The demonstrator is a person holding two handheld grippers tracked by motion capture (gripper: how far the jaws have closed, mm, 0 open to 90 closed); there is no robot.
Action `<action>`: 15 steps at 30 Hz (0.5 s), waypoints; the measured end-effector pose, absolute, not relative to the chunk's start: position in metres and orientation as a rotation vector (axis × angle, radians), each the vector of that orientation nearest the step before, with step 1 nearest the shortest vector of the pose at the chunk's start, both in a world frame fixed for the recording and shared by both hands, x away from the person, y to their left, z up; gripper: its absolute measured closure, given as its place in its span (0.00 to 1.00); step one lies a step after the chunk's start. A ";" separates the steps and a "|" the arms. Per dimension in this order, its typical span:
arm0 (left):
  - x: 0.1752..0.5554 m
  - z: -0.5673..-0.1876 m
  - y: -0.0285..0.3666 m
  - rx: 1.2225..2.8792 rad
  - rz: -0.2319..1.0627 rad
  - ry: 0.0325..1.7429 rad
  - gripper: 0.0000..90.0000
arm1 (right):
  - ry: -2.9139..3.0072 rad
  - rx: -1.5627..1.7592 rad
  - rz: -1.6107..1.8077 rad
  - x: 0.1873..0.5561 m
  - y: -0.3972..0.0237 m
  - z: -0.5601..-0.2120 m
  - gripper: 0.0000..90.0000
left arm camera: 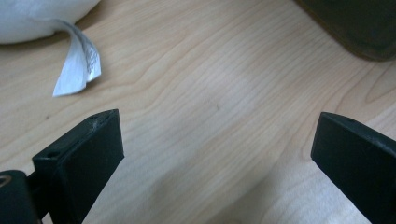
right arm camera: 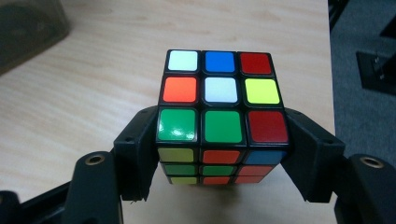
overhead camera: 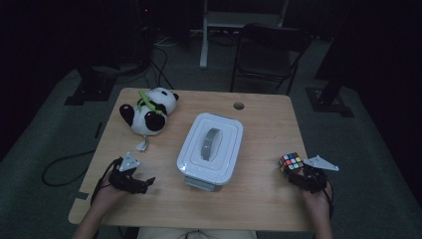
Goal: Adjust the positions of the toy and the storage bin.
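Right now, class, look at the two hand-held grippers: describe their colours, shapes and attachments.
Both the left gripper and the right gripper are black, each with two blocky, flat-faced jaws. Each carries a grey three-cornered plate on top. Brass-coloured screw holes show near the jaw bases.

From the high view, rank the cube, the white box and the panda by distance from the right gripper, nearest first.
1. Cube: between the right gripper's jaws, at the table's right edge.
2. White box: mid-table, to that gripper's left.
3. Panda: far left corner, beyond the box.
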State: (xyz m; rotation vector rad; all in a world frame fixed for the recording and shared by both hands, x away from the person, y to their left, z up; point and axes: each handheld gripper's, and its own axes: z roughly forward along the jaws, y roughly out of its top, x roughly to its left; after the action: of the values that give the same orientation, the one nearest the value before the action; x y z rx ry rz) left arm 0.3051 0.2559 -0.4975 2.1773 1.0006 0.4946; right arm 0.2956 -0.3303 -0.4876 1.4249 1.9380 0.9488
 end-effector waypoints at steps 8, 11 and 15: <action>0.296 -0.501 0.264 2.150 0.509 1.038 0.03 | 1.911 1.478 0.952 0.271 -0.336 -0.495 0.38; 0.295 -0.503 0.266 2.150 0.511 1.046 0.03 | 1.910 1.480 0.944 0.263 -0.336 -0.497 0.38; 0.294 -0.507 0.267 2.160 0.506 1.050 0.03 | 1.920 1.479 0.928 0.261 -0.336 -0.502 0.38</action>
State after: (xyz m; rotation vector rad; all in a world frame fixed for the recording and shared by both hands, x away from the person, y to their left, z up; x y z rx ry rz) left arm 0.2938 0.2669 -0.5067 2.1596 1.0502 0.5059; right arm 0.2606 -0.3359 -0.5021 1.4788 1.9198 0.9284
